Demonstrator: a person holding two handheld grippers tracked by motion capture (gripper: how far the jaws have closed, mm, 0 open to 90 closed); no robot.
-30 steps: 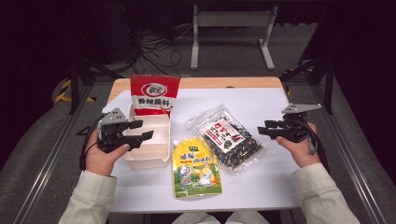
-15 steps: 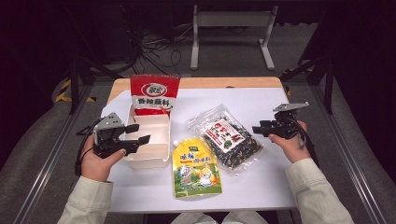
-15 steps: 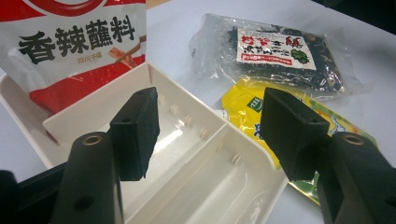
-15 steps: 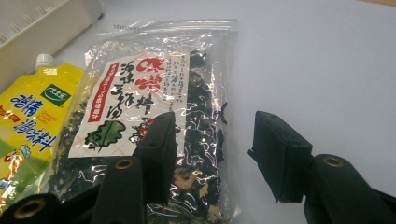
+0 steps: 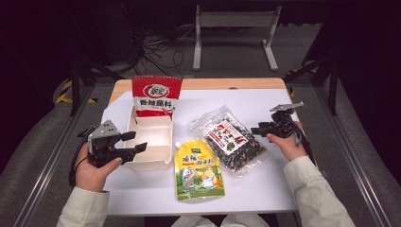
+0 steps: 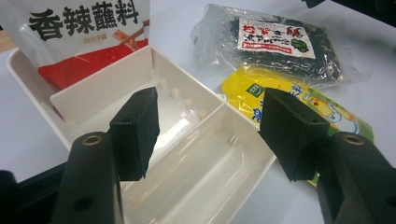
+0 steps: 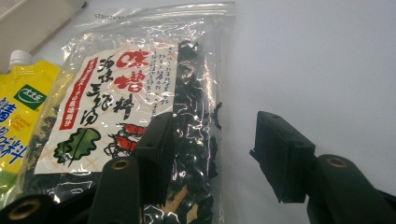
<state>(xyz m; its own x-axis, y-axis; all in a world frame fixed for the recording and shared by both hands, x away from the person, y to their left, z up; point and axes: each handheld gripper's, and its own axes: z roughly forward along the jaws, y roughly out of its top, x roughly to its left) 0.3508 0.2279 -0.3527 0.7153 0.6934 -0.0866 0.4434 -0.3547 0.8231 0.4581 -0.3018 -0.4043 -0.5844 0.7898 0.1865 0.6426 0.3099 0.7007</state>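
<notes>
A white divided box point(image 5: 158, 137) lies left of centre on the table, and a red snack bag point(image 5: 156, 97) leans in its far compartment. Right of the box lie a yellow spout pouch point(image 5: 198, 168) and a clear bag of dark dried seaweed point(image 5: 227, 139). My left gripper point(image 5: 136, 141) is open over the box's near left rim; its jaws frame the box's empty compartments point(image 6: 205, 154). At the seaweed bag's right edge my right gripper point(image 5: 257, 128) hovers open, one jaw above the bag point(image 7: 140, 93) and the other over bare table.
The white tabletop point(image 5: 283, 179) has a wooden strip along its far edge. Dark floor, cables and a metal stand leg point(image 5: 198, 47) lie beyond the table. The pouch's cap point(image 7: 21, 57) points toward the box.
My right gripper has moved left, up to the seaweed bag's edge. The left gripper has drifted slightly toward the person. Both stay open.
</notes>
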